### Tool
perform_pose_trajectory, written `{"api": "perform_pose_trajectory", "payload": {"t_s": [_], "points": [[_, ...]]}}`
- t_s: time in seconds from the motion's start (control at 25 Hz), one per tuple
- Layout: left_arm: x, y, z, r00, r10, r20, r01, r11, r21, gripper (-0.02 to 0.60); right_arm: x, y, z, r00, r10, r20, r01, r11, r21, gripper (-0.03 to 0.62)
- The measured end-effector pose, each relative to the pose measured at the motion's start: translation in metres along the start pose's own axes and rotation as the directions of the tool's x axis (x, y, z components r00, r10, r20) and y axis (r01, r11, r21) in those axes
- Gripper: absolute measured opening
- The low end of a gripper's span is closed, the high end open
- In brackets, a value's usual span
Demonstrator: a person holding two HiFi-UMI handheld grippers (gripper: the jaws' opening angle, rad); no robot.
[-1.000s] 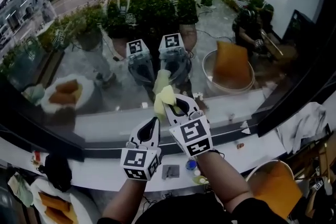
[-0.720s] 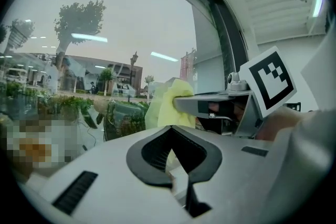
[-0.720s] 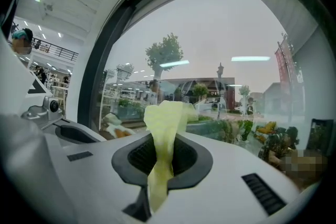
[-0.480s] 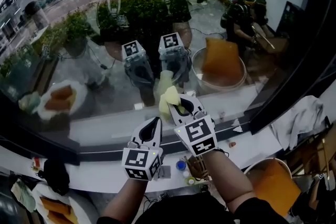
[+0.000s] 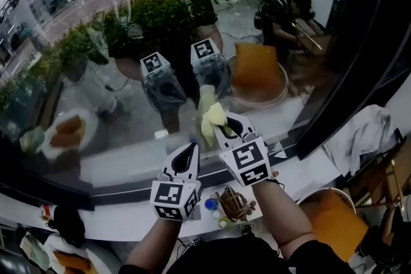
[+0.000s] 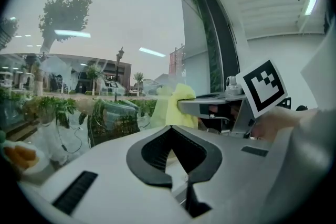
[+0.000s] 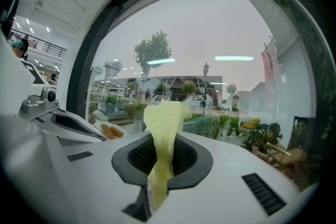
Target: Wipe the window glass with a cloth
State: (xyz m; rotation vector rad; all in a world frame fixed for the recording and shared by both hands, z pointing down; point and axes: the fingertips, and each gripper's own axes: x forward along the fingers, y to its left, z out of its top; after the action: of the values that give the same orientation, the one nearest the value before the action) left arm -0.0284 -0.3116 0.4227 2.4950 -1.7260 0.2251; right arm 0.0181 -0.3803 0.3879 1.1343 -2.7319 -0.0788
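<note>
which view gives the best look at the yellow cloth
The right gripper view: the yellow cloth stands at its centre, pinched in the right gripper's shut jaws. The head view shows it small, from above; the left gripper view shows only a part beside that gripper.
</note>
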Motion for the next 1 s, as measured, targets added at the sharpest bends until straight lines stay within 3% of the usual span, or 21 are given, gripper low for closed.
{"api": "perform_pose_trajectory", "payload": {"t_s": [0.36, 0.68, 1.0], "points": [[-0.010, 0.002, 0.000, 1.000, 0.000, 0.015, 0.001, 0.999, -0.037, 0.008, -0.007, -0.008, -0.001, 0.999, -0.038, -0.026, 0.038, 0.999, -0.021, 0.051], [-0.016, -0.025, 0.004, 0.999, -0.021, 0.033, 0.022, 0.999, -0.024, 0.008, -0.038, -0.038, -0.011, 0.994, -0.101, -0.052, 0.099, 0.994, -0.040, 0.051], [-0.012, -0.024, 0.004, 0.999, -0.047, 0.019, 0.047, 0.999, -0.003, 0.008, -0.047, -0.063, -0.024, 0.985, -0.158, -0.070, 0.158, 0.987, -0.002, 0.052]]}}
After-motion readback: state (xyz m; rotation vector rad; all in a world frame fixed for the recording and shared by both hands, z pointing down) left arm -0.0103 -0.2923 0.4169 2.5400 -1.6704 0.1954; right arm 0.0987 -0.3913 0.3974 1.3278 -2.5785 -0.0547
